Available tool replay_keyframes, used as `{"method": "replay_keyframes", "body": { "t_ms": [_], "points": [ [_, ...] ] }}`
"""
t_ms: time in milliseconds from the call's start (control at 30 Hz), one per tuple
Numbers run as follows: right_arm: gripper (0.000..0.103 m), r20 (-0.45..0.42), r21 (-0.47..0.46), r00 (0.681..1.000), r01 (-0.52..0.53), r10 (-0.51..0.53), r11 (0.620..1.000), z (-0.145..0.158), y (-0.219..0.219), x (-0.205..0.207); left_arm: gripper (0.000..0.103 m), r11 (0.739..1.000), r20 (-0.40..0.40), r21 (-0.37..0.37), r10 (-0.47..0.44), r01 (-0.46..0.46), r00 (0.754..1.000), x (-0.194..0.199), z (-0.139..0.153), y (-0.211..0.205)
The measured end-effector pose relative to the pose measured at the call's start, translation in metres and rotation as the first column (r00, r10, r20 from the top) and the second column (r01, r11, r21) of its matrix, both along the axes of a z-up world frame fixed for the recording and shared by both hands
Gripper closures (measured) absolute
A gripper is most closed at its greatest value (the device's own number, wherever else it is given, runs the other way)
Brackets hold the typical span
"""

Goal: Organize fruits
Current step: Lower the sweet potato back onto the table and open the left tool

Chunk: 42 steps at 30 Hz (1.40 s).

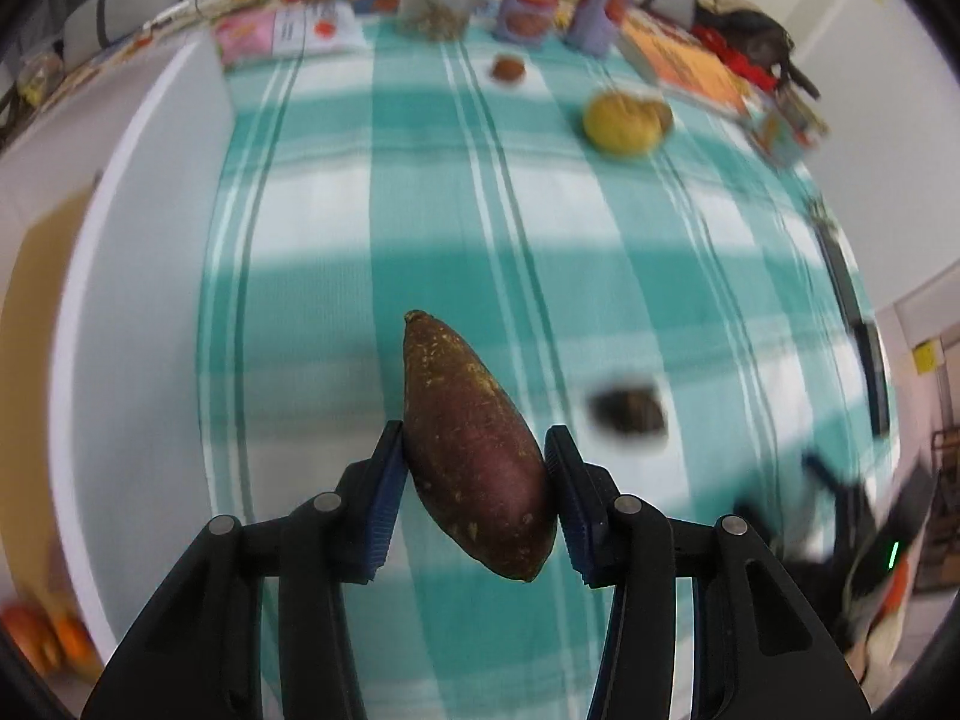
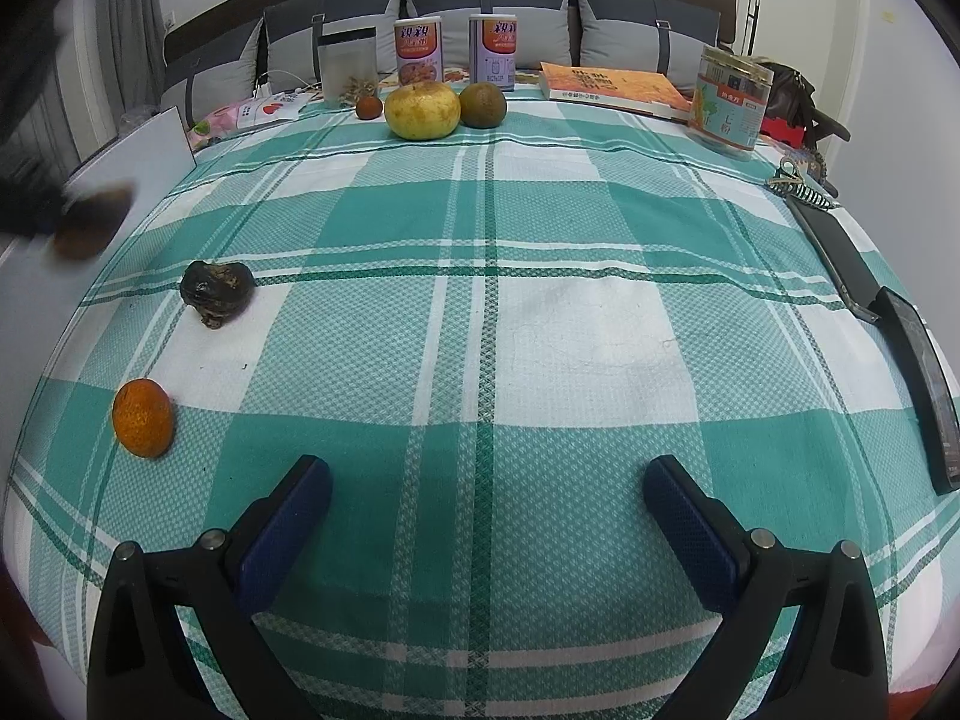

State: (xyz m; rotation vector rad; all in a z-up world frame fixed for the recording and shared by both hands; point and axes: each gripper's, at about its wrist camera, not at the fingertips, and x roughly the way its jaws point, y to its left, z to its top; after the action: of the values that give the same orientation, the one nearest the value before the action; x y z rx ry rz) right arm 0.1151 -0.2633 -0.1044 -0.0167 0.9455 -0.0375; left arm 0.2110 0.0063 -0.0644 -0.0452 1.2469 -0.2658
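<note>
The left wrist view is showing the left hand-held gripper (image 1: pixel 474 495) clamping its two blue pads on a sweet potato (image 1: pixel 474 456), one pad pressing on each flank around the widest part. The tuber is hanging clear above the green checked cloth (image 1: pixel 372 222), its pointed stem end tilting up and away from the camera and its blunter end reaching down past the pads. The background is smearing with blur, so this hand-held gripper is likely carrying its load across. I am judging the sweet potato to be dense, stiff and fairly heavy for its size, with a dry, slightly rough skin that is giving the pads good purchase; gripping across the thick middle, as here, is the sensible hold, since the tapering ends would be letting it pivot or slide out. Farther off, a yellow fruit (image 1: pixel 624 120) and a small dark lump (image 1: pixel 629 414) are lying on the cloth.

The right wrist view is showing the right hand-held gripper (image 2: pixel 487 501) hanging with its fingers wide apart and nothing between them, above a bare patch of cloth. An orange (image 2: pixel 143 418) is lying near the left edge, with a dark wrinkled fruit (image 2: pixel 216 291) beyond it. At the far side, a large yellow fruit (image 2: pixel 422 110), a greenish-brown one (image 2: pixel 482 104) and a small reddish one (image 2: pixel 368 108) are sitting close together before two cans (image 2: pixel 419 51). The orange is looking light and round, apt to roll
</note>
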Motion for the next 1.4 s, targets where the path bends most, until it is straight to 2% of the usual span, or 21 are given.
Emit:
{"method": "replay_keyframes", "body": {
  "t_ms": [167,333,367,433,500,633,767,933,1033,1100,1400],
  "points": [
    [0.000,0.001,-0.001,1.000,0.001,-0.001,1.000,0.000,0.000,0.000,0.055,0.998,-0.004,0.068,-0.014,0.014,1.000,-0.038,-0.030,-0.002],
    [0.000,0.003,-0.002,1.000,0.002,-0.002,1.000,0.000,0.001,0.003,0.052,0.994,0.069,0.110,0.007,-0.015,0.998,-0.045,-0.037,-0.003],
    [0.000,0.003,-0.002,1.000,0.002,-0.002,1.000,0.000,0.001,0.003,0.050,0.994,0.076,0.106,0.012,-0.020,0.997,-0.048,-0.037,0.000],
    [0.000,0.005,-0.001,1.000,0.001,-0.001,1.000,0.000,0.001,0.003,0.033,0.995,0.097,0.090,0.027,-0.036,0.995,-0.052,-0.030,0.004],
    [0.000,0.005,-0.001,1.000,0.001,-0.001,1.000,0.000,0.001,0.003,0.024,0.995,0.128,0.087,0.034,-0.045,0.991,-0.060,-0.022,0.006],
    [0.000,0.005,-0.001,1.000,0.002,-0.002,1.000,0.000,0.001,0.003,0.019,0.995,0.158,0.055,0.075,-0.084,0.985,-0.088,-0.011,0.014],
    [0.000,0.005,-0.002,1.000,0.002,-0.002,1.000,0.000,0.001,0.003,0.018,0.995,0.187,0.037,0.085,-0.094,0.979,-0.116,-0.012,0.017],
    [0.000,0.006,-0.002,1.000,0.001,-0.001,1.000,0.000,0.001,0.003,0.018,0.991,0.255,0.009,0.128,-0.135,0.959,-0.140,-0.017,0.021],
    [0.000,0.006,-0.001,1.000,0.001,-0.001,1.000,0.000,0.001,0.003,0.018,0.994,0.281,0.043,0.087,-0.103,0.956,-0.148,-0.023,0.019],
    [0.000,0.006,-0.002,1.000,0.002,-0.002,1.000,0.000,0.001,0.003,0.018,0.995,0.287,0.054,0.070,-0.089,0.955,-0.153,-0.028,0.020],
    [0.000,0.007,-0.004,1.000,0.007,-0.007,1.000,0.000,0.001,0.003,0.017,0.994,0.277,0.031,0.095,-0.108,0.956,-0.146,-0.045,0.028]
  ]
}}
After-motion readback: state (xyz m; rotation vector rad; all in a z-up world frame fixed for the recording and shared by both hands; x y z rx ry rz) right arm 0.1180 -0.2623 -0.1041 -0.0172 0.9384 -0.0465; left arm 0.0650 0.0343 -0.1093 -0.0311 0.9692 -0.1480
